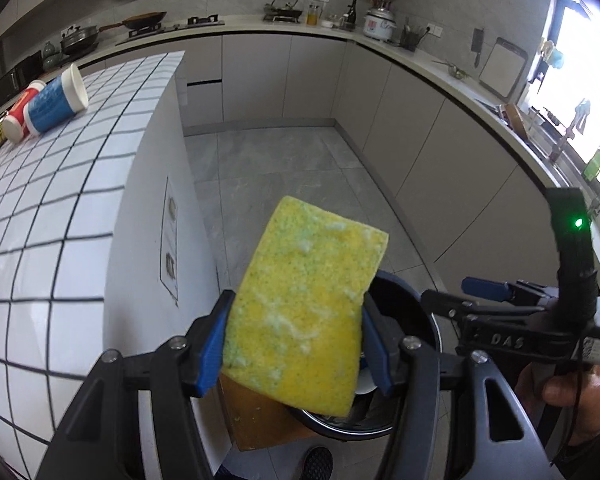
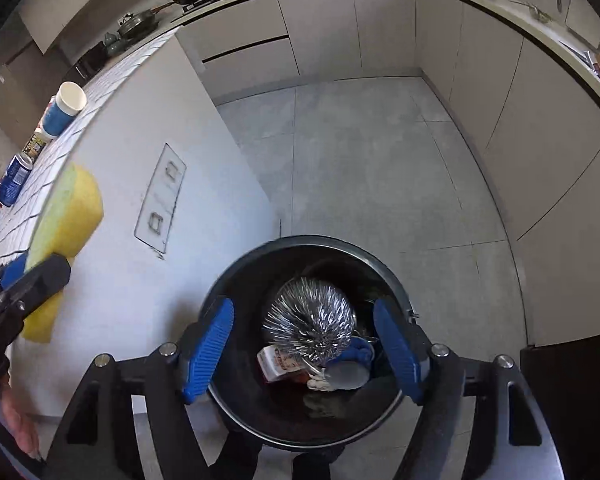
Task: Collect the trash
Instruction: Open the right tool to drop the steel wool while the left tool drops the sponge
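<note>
The left gripper (image 1: 294,344) pinches the sponge (image 1: 304,312) just above the bin (image 1: 396,424); the right gripper (image 2: 304,350) hangs spread over it. Centre the sponge over the opening before releasing.

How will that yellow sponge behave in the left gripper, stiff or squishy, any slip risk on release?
The sponge looks porous and foamy, so probably squishy and light. It sticks out well past the left gripper without drooping, so it likely holds its shape. Its rough surface suggests little slip; it should fall flat without rolling toward the bin.
</note>
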`<state>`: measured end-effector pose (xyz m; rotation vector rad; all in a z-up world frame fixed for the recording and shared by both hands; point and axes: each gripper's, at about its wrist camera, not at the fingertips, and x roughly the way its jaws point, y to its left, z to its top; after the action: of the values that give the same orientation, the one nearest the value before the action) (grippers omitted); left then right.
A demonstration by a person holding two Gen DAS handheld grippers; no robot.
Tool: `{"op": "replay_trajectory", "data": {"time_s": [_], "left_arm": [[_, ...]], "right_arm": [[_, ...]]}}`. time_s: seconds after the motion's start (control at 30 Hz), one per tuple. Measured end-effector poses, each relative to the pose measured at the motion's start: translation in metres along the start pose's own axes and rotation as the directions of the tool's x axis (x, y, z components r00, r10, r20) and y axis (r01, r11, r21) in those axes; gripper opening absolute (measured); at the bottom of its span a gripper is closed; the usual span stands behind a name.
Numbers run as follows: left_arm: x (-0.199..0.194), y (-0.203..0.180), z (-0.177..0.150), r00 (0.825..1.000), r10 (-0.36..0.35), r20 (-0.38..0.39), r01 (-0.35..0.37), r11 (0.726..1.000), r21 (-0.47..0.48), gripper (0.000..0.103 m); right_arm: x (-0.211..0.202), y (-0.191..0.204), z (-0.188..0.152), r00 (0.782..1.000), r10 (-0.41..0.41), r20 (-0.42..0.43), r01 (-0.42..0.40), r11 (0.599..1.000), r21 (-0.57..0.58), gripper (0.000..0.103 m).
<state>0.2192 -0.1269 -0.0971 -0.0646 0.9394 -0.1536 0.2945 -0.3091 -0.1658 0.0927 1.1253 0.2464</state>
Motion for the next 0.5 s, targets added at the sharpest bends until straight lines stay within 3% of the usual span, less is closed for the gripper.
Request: {"op": "replay_trajectory", "data": {"time_s": [0.27,0.5], "left_arm": [[0.02,-0.018,-0.016,0.999,0.026,-0.025,-0.026,1.0,-0.01,0.06],[0.05,-0.051,-0.033,0.996,0.011,-0.094,-0.012,1.0,-0.001,0.06]], "right_arm": [[-0.009,-0.026,0.002,0.999,0.007,0.034,-0.007,1.0,0.021,0.076],[-0.02,-0.056,-0.002,0.999,-0.013,0.039,0.01,0.998,0.063,0.076]]}}
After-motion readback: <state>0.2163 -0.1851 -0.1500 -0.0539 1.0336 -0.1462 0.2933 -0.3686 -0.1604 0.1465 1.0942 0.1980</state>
